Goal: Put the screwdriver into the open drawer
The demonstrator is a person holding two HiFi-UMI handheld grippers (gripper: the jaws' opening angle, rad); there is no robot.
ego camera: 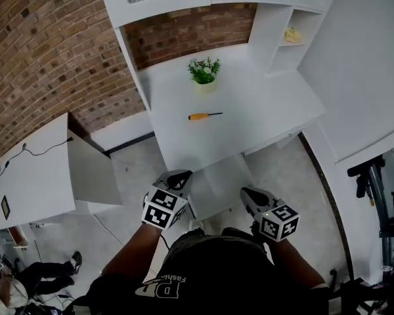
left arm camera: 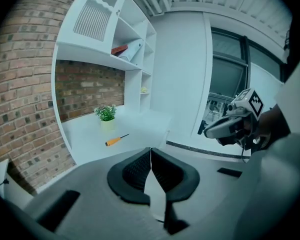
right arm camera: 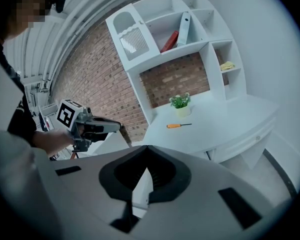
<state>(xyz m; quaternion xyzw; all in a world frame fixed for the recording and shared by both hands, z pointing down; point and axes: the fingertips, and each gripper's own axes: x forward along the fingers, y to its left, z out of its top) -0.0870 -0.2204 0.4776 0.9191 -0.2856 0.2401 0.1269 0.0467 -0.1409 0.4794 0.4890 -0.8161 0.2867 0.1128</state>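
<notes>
The screwdriver [ego camera: 205, 115], orange handle and thin dark shaft, lies flat on the white desk [ego camera: 262, 110], in front of a small potted plant [ego camera: 204, 71]. It also shows in the left gripper view as the screwdriver [left arm camera: 116, 140] and in the right gripper view as the screwdriver [right arm camera: 179, 125]. A closed desk drawer with a knob [right arm camera: 250, 138] sits under the desk's right front edge. A white boxy part [ego camera: 217, 182] juts out below the desk front; I cannot tell if it is the open drawer. My left gripper [ego camera: 178, 176] [left arm camera: 150, 151] and right gripper [ego camera: 249, 194] [right arm camera: 147, 149] hang short of the desk, both shut and empty.
A low white cabinet [ego camera: 33, 169] with a cable on top stands at the left. Shelves above the desk hold books [right arm camera: 177, 34] and a yellow object [ego camera: 292, 35]. A brick wall backs the desk. A person's legs [ego camera: 52, 271] lie on the floor at lower left.
</notes>
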